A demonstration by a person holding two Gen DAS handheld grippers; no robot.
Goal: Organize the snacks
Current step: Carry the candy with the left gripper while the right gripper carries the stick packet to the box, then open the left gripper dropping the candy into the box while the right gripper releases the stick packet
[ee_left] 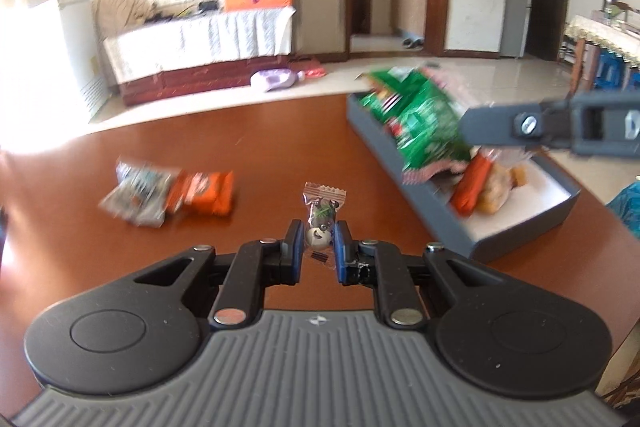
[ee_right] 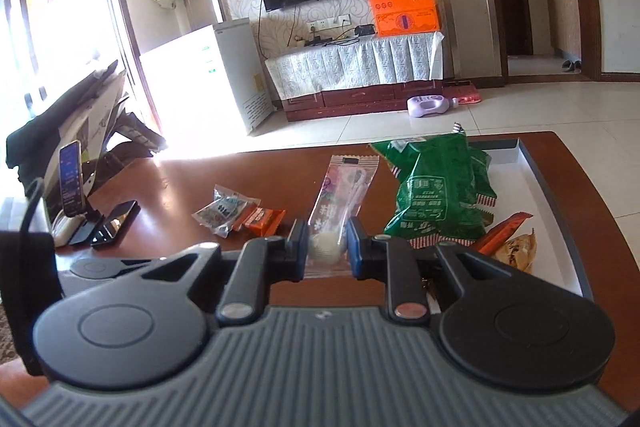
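Note:
My left gripper point(ee_left: 318, 233) is shut on a small clear-wrapped candy point(ee_left: 322, 215) with a panda print, held above the brown table point(ee_left: 260, 147). My right gripper point(ee_right: 327, 241) is shut on a long clear packet point(ee_right: 344, 187) with a white ball in its lower end. A grey box point(ee_left: 520, 239) with a white inside sits at the table's right and holds green bags point(ee_right: 436, 187), an orange packet point(ee_left: 472, 187) and a yellow snack point(ee_right: 518, 251). On the table lie an orange packet point(ee_left: 204, 193) and a silver-blue packet point(ee_left: 138, 193). A finger of the right gripper shows at the right edge of the left wrist view.
Two phones point(ee_right: 72, 183) on a stand and a dark flat device point(ee_right: 116, 223) sit at the table's left end. Beyond the table are a tiled floor, a TV cabinet point(ee_right: 356, 67) with an orange box point(ee_right: 404, 9), a purple bottle point(ee_right: 430, 105) and a white appliance point(ee_right: 208, 83).

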